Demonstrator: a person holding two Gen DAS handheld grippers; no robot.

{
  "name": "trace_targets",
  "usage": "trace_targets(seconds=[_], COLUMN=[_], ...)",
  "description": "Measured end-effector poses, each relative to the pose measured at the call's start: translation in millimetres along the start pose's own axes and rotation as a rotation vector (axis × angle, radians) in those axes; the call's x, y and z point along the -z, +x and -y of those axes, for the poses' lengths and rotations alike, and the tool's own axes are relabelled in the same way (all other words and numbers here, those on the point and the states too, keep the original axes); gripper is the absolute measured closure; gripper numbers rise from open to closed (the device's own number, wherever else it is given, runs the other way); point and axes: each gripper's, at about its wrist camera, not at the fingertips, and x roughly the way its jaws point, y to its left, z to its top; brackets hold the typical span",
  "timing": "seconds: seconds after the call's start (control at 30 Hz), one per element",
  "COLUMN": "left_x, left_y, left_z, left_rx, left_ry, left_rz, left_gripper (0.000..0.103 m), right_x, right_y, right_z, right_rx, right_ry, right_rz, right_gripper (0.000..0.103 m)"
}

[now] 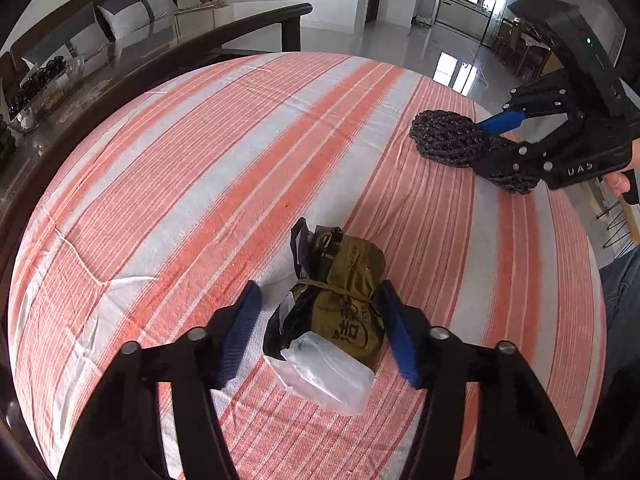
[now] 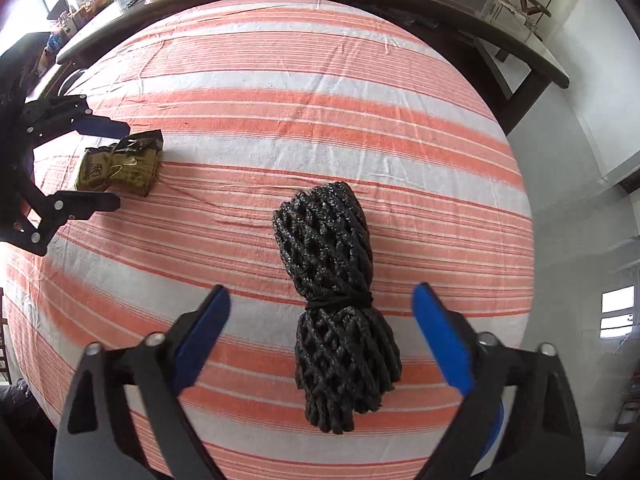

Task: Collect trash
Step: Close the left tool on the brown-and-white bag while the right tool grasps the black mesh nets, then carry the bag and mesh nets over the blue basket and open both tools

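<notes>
An olive-green wrapper bundle (image 1: 344, 300), tied with string and with clear and black plastic at its near end, lies on the orange-and-white striped cloth (image 1: 200, 160). My left gripper (image 1: 320, 332) straddles it, open; the right pad sits at the bundle's edge and the left pad stands clear. A black foam-net bundle (image 2: 336, 280), bound round its middle, lies between the blue pads of my right gripper (image 2: 322, 336), which is open with wide gaps on both sides. The right wrist view also catches the left gripper (image 2: 106, 164) around the olive bundle (image 2: 120, 164). The left wrist view catches the right gripper (image 1: 496, 144) at the net (image 1: 448, 140).
A dark wooden table with a glass top (image 1: 192, 36) curves behind the cloth, carrying a glass bowl (image 1: 40, 96) and small items. A bench with cushions (image 1: 132, 8) stands beyond. A hand (image 1: 618, 182) holds the right gripper. Tiled floor (image 1: 400, 44) lies past the cloth's far edge.
</notes>
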Motion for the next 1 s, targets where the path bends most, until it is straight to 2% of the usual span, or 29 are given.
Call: trace_targets(seconds=[0.03, 0.07, 0.2, 0.3, 0.4, 0.53, 0.63, 0.77, 0.87, 1.0], left_x=[-0.8, -1.1, -7.2, -20.6, -41.2, -73.6, -101.4, -128.6, -141.7, -153.3], left_y=[-1.8, -5.5, -23.9, -35.2, -39.8, -33.2, -11.9, 32.2, 76.6, 139.8], left_z=[-1.0, -2.3, 18.1, 49.0, 97.3, 177.1, 241.2, 325.3, 374.3, 411.8], left_rx=[0.010, 0.029, 0.014, 0.058, 0.109, 0.228, 0.320, 0.384, 0.379, 0.378], left_ry=[-0.015, -0.036, -0.021, -0.028, 0.004, 0.055, 0.075, 0.111, 0.112, 0.070], left_rz=[-0.003, 0.006, 0.059, 0.091, 0.111, 0.128, 0.111, 0.052, -0.006, -0.082], left_gripper=[0.059, 0.060, 0.060, 0.060, 0.060, 0.060, 0.060, 0.059, 0.059, 0.059], right_x=[1.4, 3.3, 20.6, 44.6, 84.4, 158.7, 221.5, 297.6, 342.4, 381.4], right_y=[0.3, -3.1, -33.1, -59.2, -86.1, -116.7, -131.4, -121.7, -98.2, -51.6], right_z=[1.7, 3.3, 17.1, 36.8, 69.5, 129.0, 171.8, 220.6, 250.9, 281.9], right_rx=[-0.003, 0.002, -0.072, -0.122, -0.162, -0.127, -0.067, -0.025, -0.009, -0.040], right_ry=[0.020, 0.044, 0.153, 0.241, 0.356, 0.521, 0.631, 0.793, 0.902, 1.028], right_rz=[-0.010, 0.002, 0.111, 0.186, 0.255, 0.319, 0.331, 0.306, 0.291, 0.257], right_gripper=[0.064, 0.068, 0.068, 0.068, 0.068, 0.068, 0.068, 0.068, 0.068, 0.068])
